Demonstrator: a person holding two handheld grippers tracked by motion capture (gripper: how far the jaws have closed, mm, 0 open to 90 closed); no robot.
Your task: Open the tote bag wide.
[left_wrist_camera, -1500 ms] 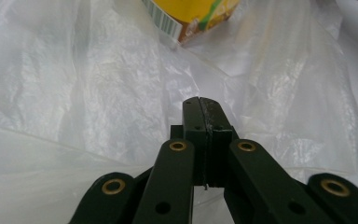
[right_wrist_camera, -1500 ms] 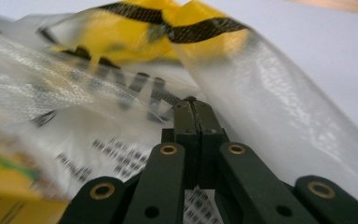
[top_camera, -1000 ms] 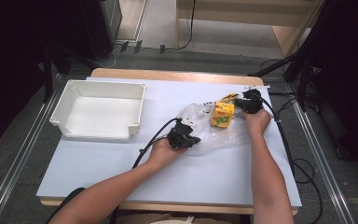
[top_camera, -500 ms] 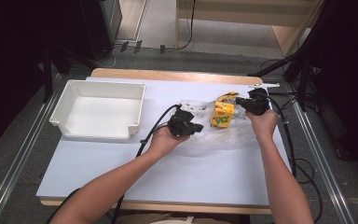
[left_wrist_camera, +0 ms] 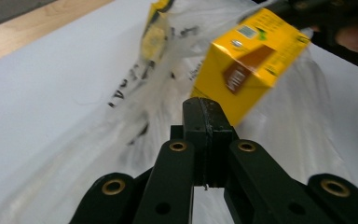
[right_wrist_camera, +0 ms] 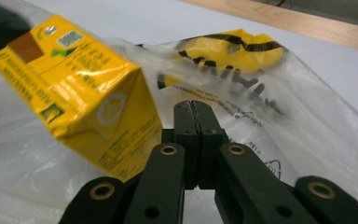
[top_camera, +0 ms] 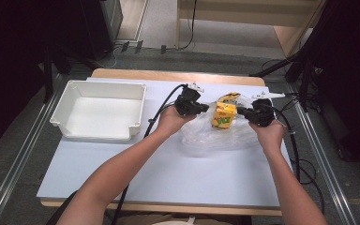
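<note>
Obs., table station. The person held both grippers over the clear plastic bag (top_camera: 225, 136), which lay crumpled on the white table (top_camera: 168, 173), right of centre. The left gripper (top_camera: 201, 107) sat at the bag's left edge, the right gripper (top_camera: 242, 112) at its right edge. Each pair of jaws was pressed together with no gap; in the left gripper view (left_wrist_camera: 205, 116) and the right gripper view (right_wrist_camera: 193, 116) thin film seemed pinched between the tips, so each was judged closed on the bag.

The yellow carton (top_camera: 224, 115) stood between the two grippers, tilted, partly wrapped by the film. Beyond it, at the far side of the bag, showed a yellow-and-black printed patch (top_camera: 228, 97).

Progress, as judged: the bag was gripped on both sides and its mouth seemed spread around the carton. The carton was not fully clear of the film, nor plainly deep inside it. The white bin (top_camera: 101, 110), on the left of the table and well apart from the bag, held nothing.

Unclear: whether the carton rested inside the bag or on top of it; exactly how much film each jaw pair caught; whether the printed patch was on the bag or a separate item inside. The carton's print was too blurred to read.
</note>
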